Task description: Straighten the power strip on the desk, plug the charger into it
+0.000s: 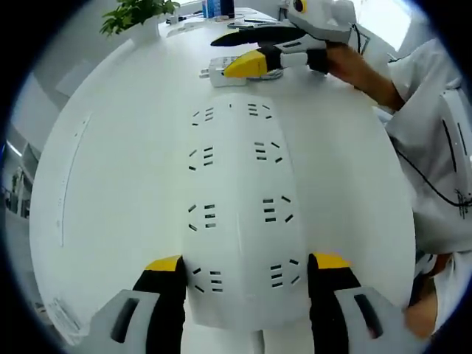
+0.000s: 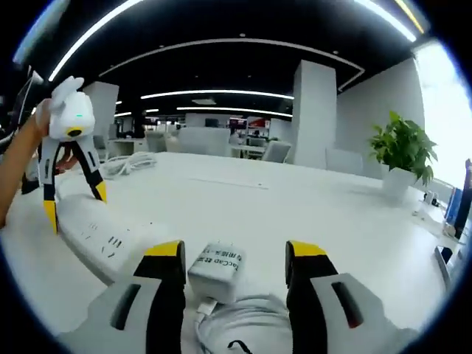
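The long white power strip (image 1: 236, 184) runs away from me down the white desk (image 1: 118, 184). My left gripper (image 1: 247, 274) has its near end between the jaws, which press on its two sides. That left gripper (image 2: 74, 204) also appears in the right gripper view, straddling the power strip (image 2: 96, 236). The white charger (image 2: 215, 269) lies flat between the jaws of my right gripper (image 2: 232, 254), which is open with gaps on both sides. Its white cable (image 2: 247, 317) is coiled just below. In the left gripper view the right gripper (image 1: 225, 55) hovers at the charger (image 1: 214, 71) beyond the strip's far end.
A potted plant (image 2: 402, 147) stands at the desk's edge, seen too as a potted plant (image 1: 136, 13). A person's arm (image 1: 369, 70) and white sleeve (image 1: 435, 147) are at the right. Another cable bundle (image 2: 129, 164) lies further back on the desk (image 2: 295, 206).
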`<state>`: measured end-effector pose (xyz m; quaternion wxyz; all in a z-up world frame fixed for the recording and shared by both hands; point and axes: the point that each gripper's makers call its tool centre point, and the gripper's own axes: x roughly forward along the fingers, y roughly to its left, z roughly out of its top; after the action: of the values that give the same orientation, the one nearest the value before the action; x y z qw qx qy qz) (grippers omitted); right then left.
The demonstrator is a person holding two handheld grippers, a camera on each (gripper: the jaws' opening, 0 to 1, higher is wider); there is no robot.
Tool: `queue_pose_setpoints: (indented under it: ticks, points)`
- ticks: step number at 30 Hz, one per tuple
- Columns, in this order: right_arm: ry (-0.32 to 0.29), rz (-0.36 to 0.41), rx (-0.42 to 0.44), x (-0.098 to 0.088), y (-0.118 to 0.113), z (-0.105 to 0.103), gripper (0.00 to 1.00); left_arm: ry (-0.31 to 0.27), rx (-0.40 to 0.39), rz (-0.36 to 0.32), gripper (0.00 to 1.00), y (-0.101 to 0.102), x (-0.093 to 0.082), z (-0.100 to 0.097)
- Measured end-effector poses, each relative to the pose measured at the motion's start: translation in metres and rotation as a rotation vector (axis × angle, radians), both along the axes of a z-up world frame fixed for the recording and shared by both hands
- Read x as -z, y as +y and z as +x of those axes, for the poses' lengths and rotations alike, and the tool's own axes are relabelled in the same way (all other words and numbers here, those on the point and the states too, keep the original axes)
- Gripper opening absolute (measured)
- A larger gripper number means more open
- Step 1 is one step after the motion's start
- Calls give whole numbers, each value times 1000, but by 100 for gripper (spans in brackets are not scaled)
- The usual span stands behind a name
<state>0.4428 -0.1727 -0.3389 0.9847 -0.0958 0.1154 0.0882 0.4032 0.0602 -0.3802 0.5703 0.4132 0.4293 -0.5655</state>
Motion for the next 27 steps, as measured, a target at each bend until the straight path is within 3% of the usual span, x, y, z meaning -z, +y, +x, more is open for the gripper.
queue_pose_setpoints:
  ticks: [1, 6, 8, 17, 23, 27]
  points:
    - [-2, -34, 7, 0, -2, 3, 55, 0, 0, 0, 68, 0, 0, 0]
    - [36, -34, -8, 11, 9, 9, 46, 0, 3, 1, 68, 0, 0, 1]
    - [33, -33, -29, 11, 13, 8, 33, -1, 3, 3, 68, 0, 0, 1]
    - [27, -52, -63, 10, 15, 5, 30, -1, 6, 0, 68, 0, -1, 2]
    - [27, -65, -180, 11, 25, -1, 29, -1, 6, -5, 68, -1, -1, 1]
    - [39, -60, -374, 12, 35, -10, 29, 0, 8, -6, 68, -1, 0, 1]
